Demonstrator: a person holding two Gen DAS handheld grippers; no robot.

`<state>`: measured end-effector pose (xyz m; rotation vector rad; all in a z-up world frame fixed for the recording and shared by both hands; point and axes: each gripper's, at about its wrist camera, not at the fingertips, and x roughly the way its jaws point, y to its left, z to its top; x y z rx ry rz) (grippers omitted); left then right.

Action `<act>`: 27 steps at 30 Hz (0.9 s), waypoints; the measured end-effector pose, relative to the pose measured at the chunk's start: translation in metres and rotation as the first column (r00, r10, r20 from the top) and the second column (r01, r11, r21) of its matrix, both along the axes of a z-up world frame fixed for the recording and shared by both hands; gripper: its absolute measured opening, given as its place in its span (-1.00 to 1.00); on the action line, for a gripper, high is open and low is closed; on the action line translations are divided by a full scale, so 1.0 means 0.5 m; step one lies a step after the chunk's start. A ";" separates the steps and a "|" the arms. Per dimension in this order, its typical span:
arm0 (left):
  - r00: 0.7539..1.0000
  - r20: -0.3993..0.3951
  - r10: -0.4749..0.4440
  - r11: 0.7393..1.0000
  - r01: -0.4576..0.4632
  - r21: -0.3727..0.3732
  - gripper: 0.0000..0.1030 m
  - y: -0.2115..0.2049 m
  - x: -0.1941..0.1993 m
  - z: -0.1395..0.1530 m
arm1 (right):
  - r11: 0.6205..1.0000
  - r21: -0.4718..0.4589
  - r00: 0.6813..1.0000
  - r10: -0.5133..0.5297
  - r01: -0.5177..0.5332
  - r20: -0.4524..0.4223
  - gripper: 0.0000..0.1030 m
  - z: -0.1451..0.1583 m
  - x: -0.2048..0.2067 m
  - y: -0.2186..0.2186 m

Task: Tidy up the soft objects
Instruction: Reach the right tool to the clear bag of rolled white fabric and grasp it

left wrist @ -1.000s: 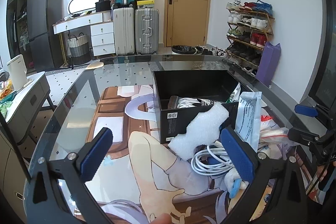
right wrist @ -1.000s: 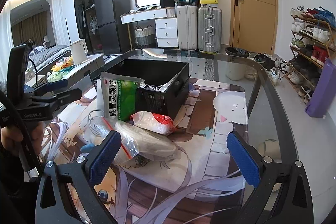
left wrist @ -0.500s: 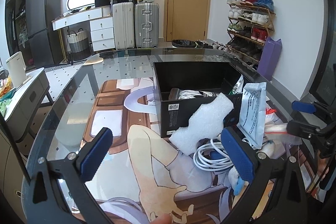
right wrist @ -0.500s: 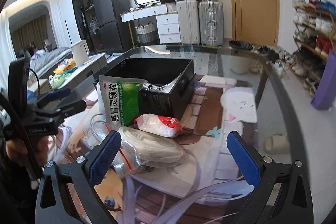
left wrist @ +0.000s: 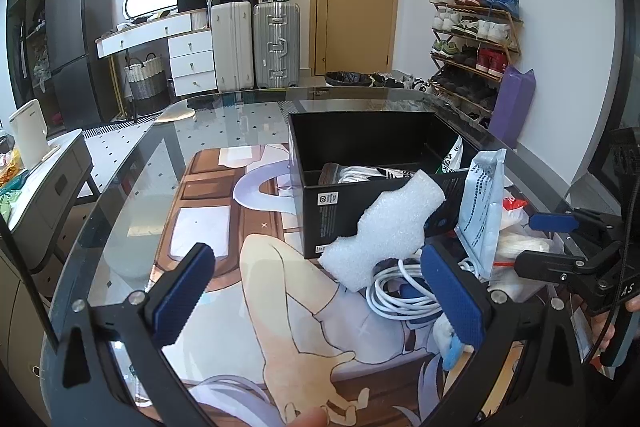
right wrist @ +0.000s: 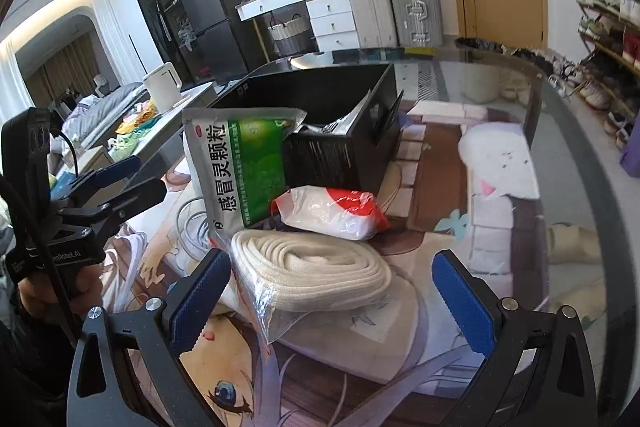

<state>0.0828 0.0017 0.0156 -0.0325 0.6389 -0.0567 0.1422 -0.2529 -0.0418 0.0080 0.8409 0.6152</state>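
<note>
Right tongs (right wrist: 332,297): gaping wide, gripping nothing, hovering low over the worktop (right wrist: 500,95).
Left tongs (left wrist: 320,291): likewise spread wide and empty, sitting further back from the pile.
Webbing roll (right wrist: 316,273): lying between the right pads and slightly ahead of them, crowding the left-hand pad (right wrist: 200,295); long axis running across the tongs' opening, side to side.
Nearer arm: right one, judging by how the roll is filling the lower frame of the right wrist view.
Roll material: flat cream woven band coiled into an oval, sitting in a crinkly clear bag; probably yielding under a squeeze.
Red-and-white pouch (right wrist: 332,213): resting just behind the roll, soft and plump.
Green sachet (right wrist: 240,163): leaning upright against the black box (left wrist: 360,155), glossy foil, printed.
Foam piece (left wrist: 384,231): leaning on the box's near wall ahead of the left tongs, white, pebbly, irregular.
White cable (left wrist: 400,291): coiling loosely beside the foam, close to the left tongs' right pad (left wrist: 452,295).
Box contents: holding some packets already, though hard to identify from here.
Coming move: likely needing the right tongs easing forward and closing across the roll's short width.
</note>
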 end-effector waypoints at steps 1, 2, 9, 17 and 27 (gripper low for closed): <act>1.000 -0.002 -0.001 1.000 0.001 -0.001 1.00 0.000 0.001 -0.001 | 1.000 0.011 1.000 0.003 -0.003 -0.013 0.99 -0.005 0.004 -0.001; 1.000 -0.003 -0.003 1.000 0.003 -0.001 1.00 0.000 0.000 -0.002 | 1.000 0.025 1.000 0.004 -0.004 -0.031 0.99 -0.011 0.009 -0.002; 1.000 -0.007 -0.007 1.000 0.007 0.003 1.00 -0.001 0.000 -0.005 | 0.995 0.103 0.993 0.019 -0.007 -0.116 0.99 -0.036 0.034 -0.010; 1.000 -0.014 -0.009 1.000 0.010 0.002 1.00 0.000 0.001 -0.008 | 0.992 0.122 0.990 0.038 -0.022 -0.137 0.98 -0.044 0.048 0.006; 1.000 -0.016 -0.018 1.000 0.018 0.006 1.00 -0.003 0.002 -0.012 | 0.986 0.155 0.989 0.080 -0.060 -0.126 0.37 -0.040 0.028 0.001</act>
